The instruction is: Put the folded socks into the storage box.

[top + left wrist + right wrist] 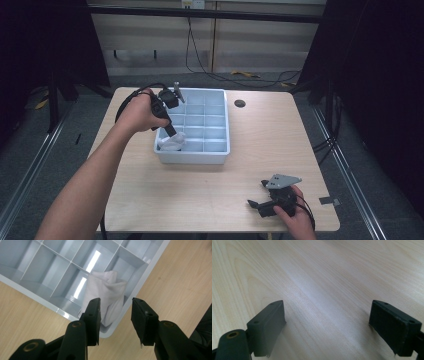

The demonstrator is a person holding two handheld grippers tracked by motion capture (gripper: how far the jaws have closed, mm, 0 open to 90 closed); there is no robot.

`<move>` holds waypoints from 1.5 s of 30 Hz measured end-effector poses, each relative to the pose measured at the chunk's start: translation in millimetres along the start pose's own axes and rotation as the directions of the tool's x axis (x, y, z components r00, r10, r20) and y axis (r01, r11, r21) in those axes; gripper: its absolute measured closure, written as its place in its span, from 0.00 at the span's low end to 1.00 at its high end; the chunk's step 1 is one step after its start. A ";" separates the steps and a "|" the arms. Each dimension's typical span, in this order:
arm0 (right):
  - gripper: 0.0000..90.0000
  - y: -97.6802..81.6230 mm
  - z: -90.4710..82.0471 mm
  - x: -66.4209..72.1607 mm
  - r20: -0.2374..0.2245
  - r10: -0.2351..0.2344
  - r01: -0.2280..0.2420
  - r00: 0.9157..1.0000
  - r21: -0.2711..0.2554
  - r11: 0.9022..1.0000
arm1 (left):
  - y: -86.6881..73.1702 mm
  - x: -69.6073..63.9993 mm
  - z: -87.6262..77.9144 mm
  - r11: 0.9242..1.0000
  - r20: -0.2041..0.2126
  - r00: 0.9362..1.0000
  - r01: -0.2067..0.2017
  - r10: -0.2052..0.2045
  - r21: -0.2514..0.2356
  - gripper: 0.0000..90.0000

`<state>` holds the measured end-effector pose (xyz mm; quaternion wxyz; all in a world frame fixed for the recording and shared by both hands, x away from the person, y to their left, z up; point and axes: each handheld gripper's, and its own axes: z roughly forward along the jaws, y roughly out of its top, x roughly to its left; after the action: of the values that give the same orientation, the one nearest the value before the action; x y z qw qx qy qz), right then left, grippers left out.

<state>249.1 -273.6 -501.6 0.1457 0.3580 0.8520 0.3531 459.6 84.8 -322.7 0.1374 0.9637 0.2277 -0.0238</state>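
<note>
both grippers gape: left gripper (115,315) over white cloth (106,296) at the tray (192,156) corner (seemingly untouched), right gripper (327,326) empty above bare table (215,192).

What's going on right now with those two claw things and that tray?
Left gripper open over white cloth in tray corner cell. Right gripper open, low over bare table. Nothing in the way.

A round dark hole (240,103) marks the wooden table (260,150) beyond the tray.
</note>
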 end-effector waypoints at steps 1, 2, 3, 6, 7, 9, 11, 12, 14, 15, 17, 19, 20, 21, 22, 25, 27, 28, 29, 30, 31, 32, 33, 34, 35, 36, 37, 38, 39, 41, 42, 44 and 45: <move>0.14 0.0 0.0 0.0 0.000 0.000 0.000 1.000 0.000 1.000 | 0.0 0.0 0.0 1.000 0.000 1.000 0.000 0.000 0.000 0.67; 0.14 0.0 0.0 0.0 0.000 0.000 0.000 1.000 0.000 1.000 | 0.8 -0.1 -1.8 1.000 0.004 1.000 0.004 -0.004 -0.002 0.67; 0.14 0.0 0.0 0.0 0.000 0.000 0.000 1.000 0.000 1.000 | 1.8 0.6 -3.7 1.000 -0.001 1.000 -0.007 0.007 0.006 0.67; 0.14 0.0 0.0 0.0 0.000 0.000 0.000 1.000 0.000 1.000 | 3.7 0.6 -6.3 1.000 0.006 1.000 0.003 -0.003 0.001 0.69; 0.14 0.0 0.1 -0.1 0.001 -0.001 0.001 1.000 -0.001 1.000 | 4.4 1.4 -7.5 1.000 0.007 1.000 -0.004 0.004 0.011 0.70; 0.14 0.0 0.1 -0.1 0.001 -0.001 0.001 1.000 -0.001 1.000 | 5.8 1.6 -8.6 1.000 0.008 1.000 0.001 -0.001 0.004 0.77; 0.14 0.0 0.1 -0.1 0.001 -0.001 0.001 1.000 -0.001 1.000 | 7.0 2.7 -9.7 1.000 0.010 1.000 0.007 -0.007 0.009 0.80; 0.14 0.0 0.1 -0.1 0.001 -0.001 0.001 1.000 -0.001 1.000 | 7.5 2.9 -9.5 1.000 0.013 1.000 0.012 -0.012 0.006 0.80; 0.14 0.0 0.1 -0.1 0.000 -0.001 0.001 1.000 -0.001 1.000 | 9.3 2.3 -6.7 0.999 0.002 1.000 0.027 -0.027 0.017 0.87; 0.14 0.0 0.1 -0.1 0.000 -0.001 0.001 1.000 -0.001 1.000 | 9.3 2.3 -6.7 0.999 0.002 1.000 0.027 -0.027 0.017 0.90; 0.14 0.0 0.1 -0.1 0.000 -0.001 0.001 1.000 0.000 1.000 | 10.5 1.4 -3.3 0.999 0.007 0.999 0.034 -0.034 0.022 0.94; 0.14 0.0 0.0 0.0 0.000 -0.001 0.001 1.000 0.000 1.000 | 11.7 1.7 -1.2 0.999 0.011 0.999 0.033 -0.034 0.026 0.95; 0.14 0.0 0.1 -0.1 0.000 -0.001 0.001 1.000 -0.001 1.000 | 12.0 1.2 0.4 0.999 0.012 0.999 0.046 -0.047 0.018 0.96; 0.14 0.0 0.1 -0.2 0.001 -0.002 0.002 1.000 -0.001 1.000 | 12.2 1.6 1.6 0.998 0.016 0.998 0.055 -0.055 0.019 0.98; 0.14 0.0 0.0 0.0 0.000 0.000 0.000 1.000 0.000 1.000 | 12.7 2.0 3.5 0.997 0.015 0.997 0.070 -0.070 0.020 1.00; 0.14 0.0 0.1 -0.1 0.001 -0.001 0.001 1.000 -0.001 1.000 | 13.4 2.6 4.9 0.997 0.013 0.998 0.067 -0.067 0.034 1.00; 0.14 0.0 0.1 -0.1 0.001 -0.001 0.001 1.000 -0.001 1.000 | 13.9 2.6 6.3 0.996 0.007 0.997 0.078 -0.078 0.030 1.00; 0.14 0.0 0.1 -0.1 0.001 -0.001 0.001 1.000 -0.001 1.000 | 14.3 2.5 7.3 0.996 0.010 0.997 0.078 -0.078 0.033 1.00; 0.14 0.0 0.1 0.0 0.000 -0.001 0.001 1.000 -0.001 1.000 | 14.8 2.7 8.0 0.997 0.009 0.997 0.074 -0.074 0.038 1.00; 0.14 0.0 0.0 -0.1 0.001 -0.001 0.001 1.000 -0.001 1.000 | 15.5 2.4 9.3 0.997 0.008 0.997 0.073 -0.074 0.038 1.00; 0.14 0.0 0.0 0.0 0.000 -0.001 0.001 1.000 0.000 1.000 | 16.2 2.1 10.9 0.997 0.008 0.997 0.071 -0.071 0.040 1.00; 0.14 0.0 0.0 -0.1 0.001 -0.001 0.001 1.000 -0.001 1.000 | 17.1 2.2 12.2 0.997 0.007 0.998 0.065 -0.065 0.045 1.00; 0.14 0.0 0.0 0.0 0.000 0.000 0.000 1.000 0.000 1.000 | 17.8 1.7 14.1 0.997 0.010 0.998 0.067 -0.068 0.043 1.00; 0.14 0.0 0.0 0.0 0.000 0.000 0.000 1.000 0.000 1.000 | 19.5 1.8 17.8 0.997 0.014 0.998 0.061 -0.062 0.050 1.00; 0.14 0.0 0.0 0.0 0.000 0.000 0.000 1.000 0.000 1.000 | 19.5 1.8 17.8 0.997 0.014 0.998 0.061 -0.062 0.050 1.00; 0.14 0.0 0.0 0.0 0.001 -0.001 0.001 1.000 -0.001 1.000 | 20.2 1.8 19.6 0.997 0.012 0.998 0.063 -0.063 0.054 1.00; 0.14 0.0 0.1 -0.1 0.001 -0.001 0.001 1.000 -0.001 1.000 | 21.1 2.2 21.1 0.997 0.011 0.998 0.054 -0.055 0.060 1.00; 0.14 0.0 0.0 0.0 0.000 0.000 0.000 1.000 0.000 1.000 | 21.9 2.1 22.6 0.997 0.010 0.998 0.059 -0.059 0.055 1.00; 0.14 0.0 0.0 0.0 0.000 0.000 0.000 1.000 0.000 1.000 | 22.9 2.6 23.2 0.997 0.006 0.998 0.058 -0.058 0.050 1.00; 0.14 0.0 0.1 -0.1 0.001 -0.001 0.001 1.000 -0.001 1.000 | 24.9 3.3 24.0 0.997 0.006 0.998 0.066 -0.066 0.038 1.00; 0.14 0.0 0.1 -0.1 0.001 -0.001 0.001 1.000 -0.001 1.000 | 26.1 4.4 23.8 0.997 0.006 0.998 0.057 -0.057 0.044 1.00; 0.14 0.0 0.0 0.0 0.000 0.000 0.000 1.000 0.000 1.000 | 29.9 4.5 26.1 0.998 0.009 0.998 0.055 -0.056 0.042 1.00; 0.14 0.0 0.0 -0.1 0.000 -0.002 0.002 1.000 -0.001 1.000 | 31.0 4.4 27.5 0.998 0.007 0.999 0.051 -0.051 0.040 1.00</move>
<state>249.2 -273.6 -501.7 0.1461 0.3573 0.8522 0.3533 477.7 52.5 -341.7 0.1185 0.9600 0.2512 -0.0355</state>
